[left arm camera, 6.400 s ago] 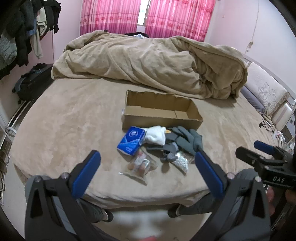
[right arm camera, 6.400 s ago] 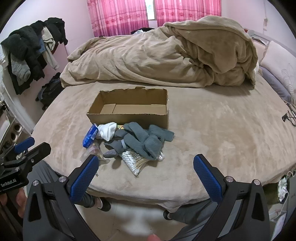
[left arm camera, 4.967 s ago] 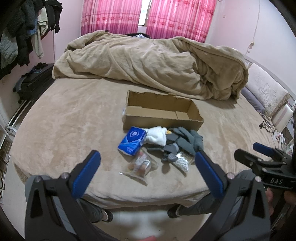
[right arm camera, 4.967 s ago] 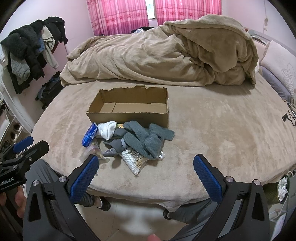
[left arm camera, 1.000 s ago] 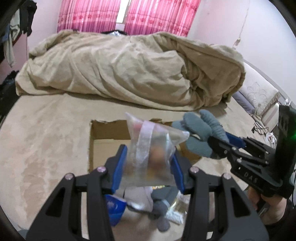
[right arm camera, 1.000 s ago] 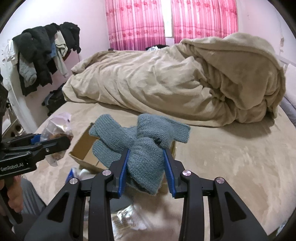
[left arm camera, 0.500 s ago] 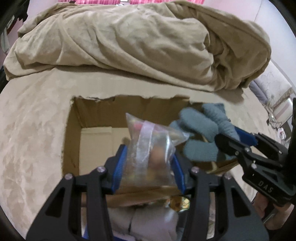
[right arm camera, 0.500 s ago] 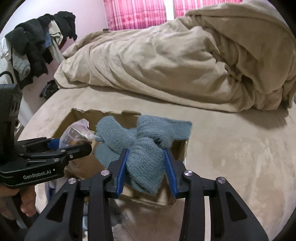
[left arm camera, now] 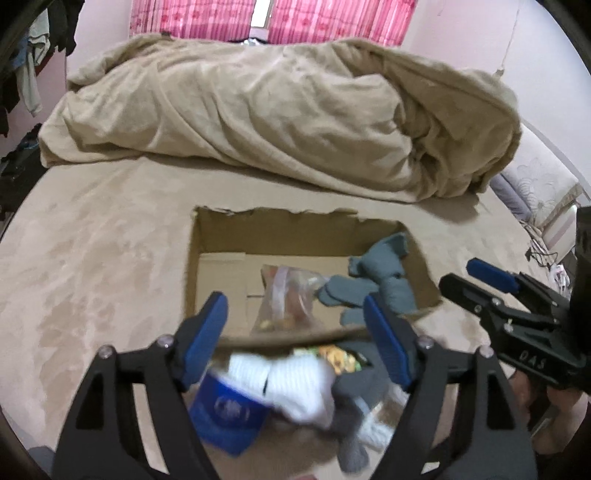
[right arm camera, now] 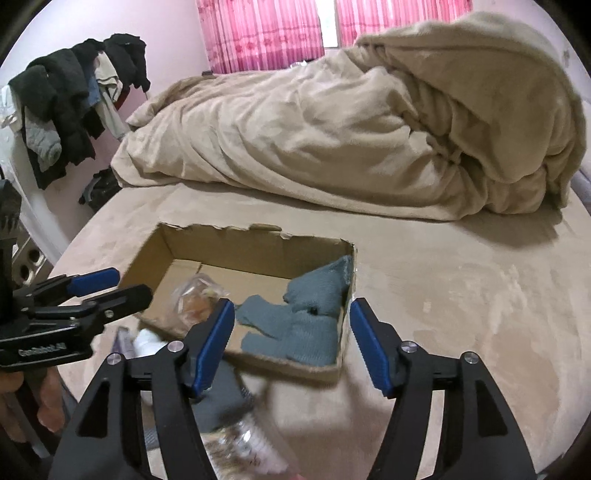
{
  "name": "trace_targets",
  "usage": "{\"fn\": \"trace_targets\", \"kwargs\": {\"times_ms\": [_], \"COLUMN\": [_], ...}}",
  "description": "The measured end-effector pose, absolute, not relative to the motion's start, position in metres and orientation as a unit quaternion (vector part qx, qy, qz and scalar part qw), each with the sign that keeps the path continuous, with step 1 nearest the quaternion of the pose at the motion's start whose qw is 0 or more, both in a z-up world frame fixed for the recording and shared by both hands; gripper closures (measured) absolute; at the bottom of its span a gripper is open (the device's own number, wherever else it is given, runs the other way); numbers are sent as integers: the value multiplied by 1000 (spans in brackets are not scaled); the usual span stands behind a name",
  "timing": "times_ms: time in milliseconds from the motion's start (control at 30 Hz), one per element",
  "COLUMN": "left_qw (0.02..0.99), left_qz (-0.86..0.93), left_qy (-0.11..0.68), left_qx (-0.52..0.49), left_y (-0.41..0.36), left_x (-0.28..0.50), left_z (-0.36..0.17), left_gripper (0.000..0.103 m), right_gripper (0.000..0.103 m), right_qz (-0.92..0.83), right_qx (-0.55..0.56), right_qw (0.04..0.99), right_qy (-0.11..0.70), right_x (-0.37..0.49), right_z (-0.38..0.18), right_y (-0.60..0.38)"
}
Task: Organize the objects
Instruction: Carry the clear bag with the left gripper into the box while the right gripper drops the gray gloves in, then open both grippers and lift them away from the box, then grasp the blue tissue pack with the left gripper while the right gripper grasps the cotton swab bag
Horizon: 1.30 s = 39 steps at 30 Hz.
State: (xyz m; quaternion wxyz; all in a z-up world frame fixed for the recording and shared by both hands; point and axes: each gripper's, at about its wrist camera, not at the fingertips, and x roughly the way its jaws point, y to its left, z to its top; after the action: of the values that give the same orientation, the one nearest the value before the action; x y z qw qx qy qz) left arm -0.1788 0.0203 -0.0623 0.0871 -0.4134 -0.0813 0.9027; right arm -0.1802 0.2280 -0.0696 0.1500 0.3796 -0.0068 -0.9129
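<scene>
we see the cardboard box [left arm camera: 229, 236] sitting on the tan bed [left arm camera: 92, 251], in front of the heaped tan blanket [left arm camera: 277, 110]. inside the box lie a clear plastic bag [left arm camera: 286, 295] near the middle and the grey-blue gloves [right arm camera: 303, 325] against its right end wall. our left gripper [left arm camera: 295, 332] hangs over the near edge of the box, its jaws opening, the blue pads apart and pressing on nothing; the bag lies beyond them on the box floor. our right gripper [right arm camera: 291, 339] is likewise opening above the gloves, pads clear of the knit. just outside the near wall a white sock [left arm camera: 291, 373], a blue packet [left arm camera: 229, 413] and what may be a bag of cotton swabs [right arm camera: 240, 450] lie blurred on the bed. dark clothes [right arm camera: 74, 92] hang at left, and pink curtains [right arm camera: 266, 33] cover the window.
</scene>
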Motion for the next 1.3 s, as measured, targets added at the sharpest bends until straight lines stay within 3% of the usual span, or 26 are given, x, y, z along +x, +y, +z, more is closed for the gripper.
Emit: {"fn": "trace_targets", "kwargs": {"times_ms": [600,1300], "left_qw": [69,53], "left_qz": [923,905], "left_qy": [-48,-31], "left_qx": [-374,-421], "left_y": [-3,-5], "left_x": [-47,-61], "left_z": [-11,-85], "left_gripper": [22,21], "right_gripper": [32,32], "right_qz": [-918,-893], "right_qx": [363,429], "right_qw": [159,138], "right_qy": [-2,-22], "right_x": [-59,-54], "right_z": [-1,-76], "right_y": [224,220]}}
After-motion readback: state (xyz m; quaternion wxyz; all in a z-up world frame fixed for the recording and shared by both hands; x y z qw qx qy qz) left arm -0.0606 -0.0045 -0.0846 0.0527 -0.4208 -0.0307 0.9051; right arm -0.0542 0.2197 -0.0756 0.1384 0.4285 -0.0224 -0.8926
